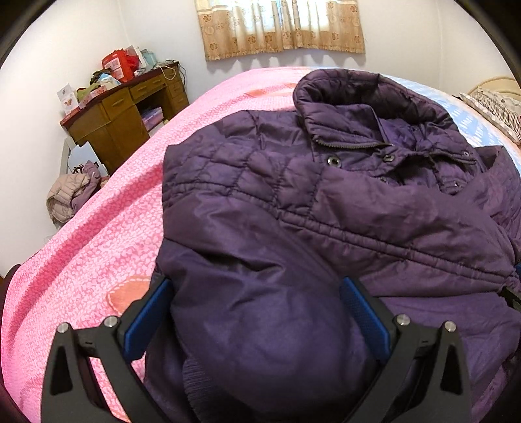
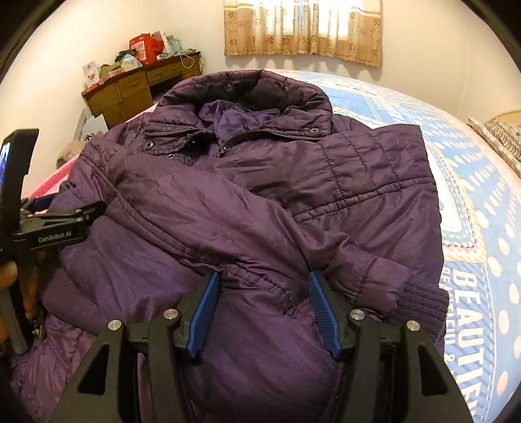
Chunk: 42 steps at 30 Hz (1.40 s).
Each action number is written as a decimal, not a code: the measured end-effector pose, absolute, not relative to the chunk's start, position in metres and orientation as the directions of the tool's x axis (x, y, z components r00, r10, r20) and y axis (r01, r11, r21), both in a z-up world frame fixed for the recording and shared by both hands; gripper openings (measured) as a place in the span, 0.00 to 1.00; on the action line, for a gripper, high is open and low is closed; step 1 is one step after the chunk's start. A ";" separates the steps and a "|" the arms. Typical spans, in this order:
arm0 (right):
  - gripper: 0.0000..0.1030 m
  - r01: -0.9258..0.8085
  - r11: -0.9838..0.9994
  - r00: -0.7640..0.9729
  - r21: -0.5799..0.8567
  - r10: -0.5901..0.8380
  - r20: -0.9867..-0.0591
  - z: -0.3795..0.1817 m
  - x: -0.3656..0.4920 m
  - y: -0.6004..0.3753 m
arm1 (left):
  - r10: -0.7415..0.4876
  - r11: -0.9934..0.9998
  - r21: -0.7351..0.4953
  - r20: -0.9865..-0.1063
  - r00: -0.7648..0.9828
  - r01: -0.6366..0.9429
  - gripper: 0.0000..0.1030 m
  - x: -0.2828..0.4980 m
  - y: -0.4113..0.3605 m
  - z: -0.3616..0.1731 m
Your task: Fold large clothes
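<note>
My left gripper (image 1: pixel 257 312) has a thick bunch of the purple jacket (image 1: pixel 325 201) between its blue pads (image 1: pixel 148 320), and the padded cloth fills the gap from one pad to the other, so it is clamped on the jacket's lower part. My right gripper (image 2: pixel 264 312) sits about half wide with the same jacket (image 2: pixel 260 182) bulging up between its blue pads (image 2: pixel 203 314); the cloth reaches both pads, and I take it as gripped there too. From the right camera I see my left gripper's black frame at the left edge, with my hand (image 2: pixel 9 276) around its handle. The jacket lies front up on the bed, its lower part doubled up toward the chest, one sleeve laid across the front with its ribbed cuff (image 2: pixel 420 302) near my right gripper. The collar (image 2: pixel 247 91) and hood lie at the far end, the zip partly open. Under the jacket the bed is covered by a pink spread (image 1: pixel 97 234) on one side and a blue patterned spread (image 2: pixel 482 208) on the other. Beyond the bed stand a brown wooden desk (image 1: pixel 120 114) piled with boxes, a heap of clothes (image 1: pixel 70 195) on the floor beside it, a curtain (image 1: pixel 283 26) on the far wall, and a pillow (image 1: pixel 498 104) at the right edge.
</note>
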State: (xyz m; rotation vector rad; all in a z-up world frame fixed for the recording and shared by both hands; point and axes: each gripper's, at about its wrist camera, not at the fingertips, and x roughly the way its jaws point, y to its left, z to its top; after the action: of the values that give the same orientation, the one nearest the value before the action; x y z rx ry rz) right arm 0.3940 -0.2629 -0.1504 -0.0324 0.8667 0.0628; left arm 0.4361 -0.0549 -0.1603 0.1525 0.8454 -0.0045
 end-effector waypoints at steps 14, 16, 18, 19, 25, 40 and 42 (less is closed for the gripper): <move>0.56 -0.067 0.997 0.647 -0.043 0.010 -0.763 -0.152 0.394 -0.258 | 0.059 0.989 0.133 -0.746 0.663 0.062 1.00 0.436 -0.055 -0.158; 0.56 -0.067 0.997 0.646 -0.047 0.007 -0.763 -0.152 0.394 -0.258 | 0.059 0.989 0.134 -0.746 0.663 0.062 1.00 0.436 -0.055 -0.158; 0.56 -0.066 0.997 0.646 -0.050 0.005 -0.763 -0.152 0.394 -0.257 | 0.059 0.989 0.133 -0.747 0.663 0.062 1.00 0.436 -0.055 -0.158; 0.56 -0.066 0.996 0.646 -0.053 0.003 -0.763 -0.152 0.394 -0.257 | 0.060 0.989 0.134 -0.746 0.663 0.061 1.00 0.436 -0.056 -0.158; 0.57 -0.069 0.997 0.643 -0.047 0.008 -0.766 -0.150 0.394 -0.257 | 0.059 0.989 0.133 -0.746 0.663 0.061 1.00 0.437 -0.056 -0.158; 0.62 0.007 0.999 0.674 -0.033 -0.029 -0.738 -0.116 0.397 -0.269 | 0.005 0.979 0.152 -0.673 0.739 0.132 1.00 0.418 -0.113 -0.104; 0.62 -0.010 1.000 0.667 -0.011 -0.002 -0.745 -0.127 0.393 -0.277 | 0.028 0.974 0.182 -0.694 0.719 0.138 1.00 0.427 -0.120 -0.121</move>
State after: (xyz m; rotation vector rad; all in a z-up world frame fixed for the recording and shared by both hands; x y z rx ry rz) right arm 0.3932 -0.2771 -0.1270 -0.0142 0.8405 0.0045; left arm 0.4269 -0.1199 -0.1210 0.2275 0.7674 -0.0612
